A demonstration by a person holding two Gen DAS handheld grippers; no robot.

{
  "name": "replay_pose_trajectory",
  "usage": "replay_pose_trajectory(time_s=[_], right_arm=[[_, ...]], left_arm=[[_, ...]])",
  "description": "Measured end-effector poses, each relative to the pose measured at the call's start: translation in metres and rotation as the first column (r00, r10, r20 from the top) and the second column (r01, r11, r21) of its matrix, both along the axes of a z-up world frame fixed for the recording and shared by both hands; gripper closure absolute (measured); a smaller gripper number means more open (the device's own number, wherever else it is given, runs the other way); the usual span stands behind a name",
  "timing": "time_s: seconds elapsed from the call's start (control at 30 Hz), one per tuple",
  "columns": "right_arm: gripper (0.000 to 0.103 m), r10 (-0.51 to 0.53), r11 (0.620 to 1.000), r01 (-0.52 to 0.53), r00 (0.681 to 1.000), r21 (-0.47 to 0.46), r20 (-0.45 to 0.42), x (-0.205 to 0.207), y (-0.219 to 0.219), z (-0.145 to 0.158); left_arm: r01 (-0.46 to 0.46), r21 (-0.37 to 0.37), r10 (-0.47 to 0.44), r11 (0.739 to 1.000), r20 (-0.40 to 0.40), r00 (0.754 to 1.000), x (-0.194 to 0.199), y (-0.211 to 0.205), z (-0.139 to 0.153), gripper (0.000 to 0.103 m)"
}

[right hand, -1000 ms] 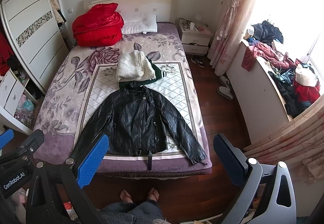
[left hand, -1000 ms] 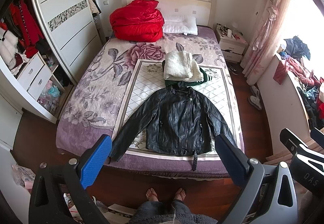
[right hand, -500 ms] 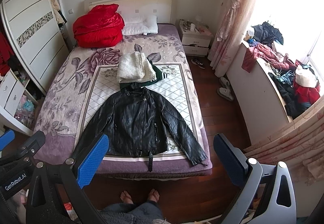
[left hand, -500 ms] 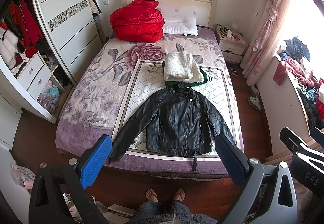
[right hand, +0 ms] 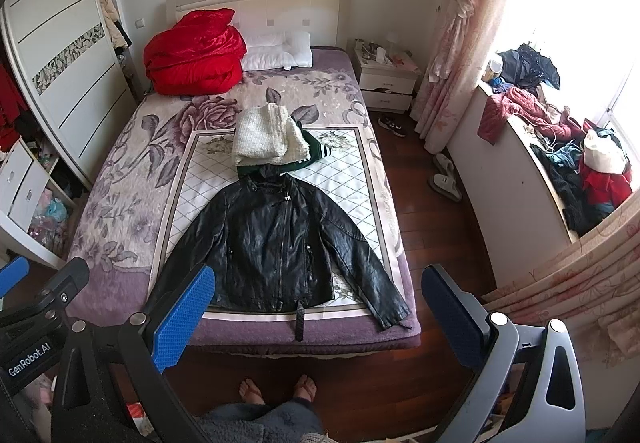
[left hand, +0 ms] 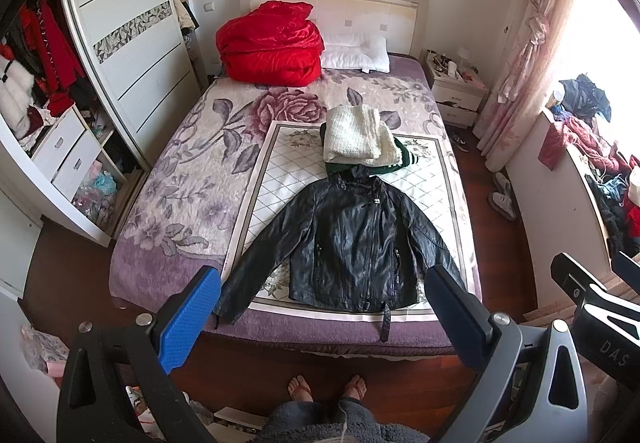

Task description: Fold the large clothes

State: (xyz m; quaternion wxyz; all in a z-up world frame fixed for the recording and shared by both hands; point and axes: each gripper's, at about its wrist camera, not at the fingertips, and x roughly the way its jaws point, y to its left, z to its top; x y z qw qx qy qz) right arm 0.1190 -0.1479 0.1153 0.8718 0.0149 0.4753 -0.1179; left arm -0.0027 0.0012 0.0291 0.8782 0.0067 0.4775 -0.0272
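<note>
Left gripper (left hand: 320, 307): you hold it with jaws spread wide and nothing between them, raised at the foot of the bed (left hand: 168, 163), likely to keep the whole garment framed before a first grab. Right gripper (right hand: 316, 307): likewise parted and empty, just beside the left one, for the same reason. Jacket (left hand: 352, 243): black, glossy, creased leather look, lying front up and zipped on the quilted panel near the foot edge; sleeves angled out and down, collar toward the headboard, a strap hanging over the edge. Folded white knit (left hand: 356, 135): stacked on a green garment, touching the collar. Red quilt (left hand: 268, 39): well apart, by the pillows.
</note>
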Motion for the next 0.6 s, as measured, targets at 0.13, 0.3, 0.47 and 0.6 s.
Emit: replay_pose_trajectory(time_s=[0.13,0.3,0.47,0.6], right_arm=[[0.0,-0.002,1.0,0.002,1.0,0.003,0.0,0.004,0.0,0.002],[0.0,-0.02,0.999,0.02,1.0,0.028,-0.013,0.023,0.006,-0.002],[0.0,-0.109,0.991,0.11,0.994,0.071,-0.011,0.05,-0.017,-0.049],[0.021,-0.231,0.959,0.238,0.971,0.153,-0.063,0.056,-0.06,-0.131]], left_arm=[[0.002,-0.001,-0.002,1.0,0.0,1.0,0.002,-0.001,0.001,0.0],[0.005,0.011,-0.005,1.0,0.007,1.0,0.026,-0.003,0.003,0.0],[-0.003,0.085,-0.001,0.996,0.044,0.999,0.067,-0.005,-0.041,0.0],[0.008,0.161,-0.009,0.987,0.008,1.0,0.108,-0.017,-0.109,0.0]])
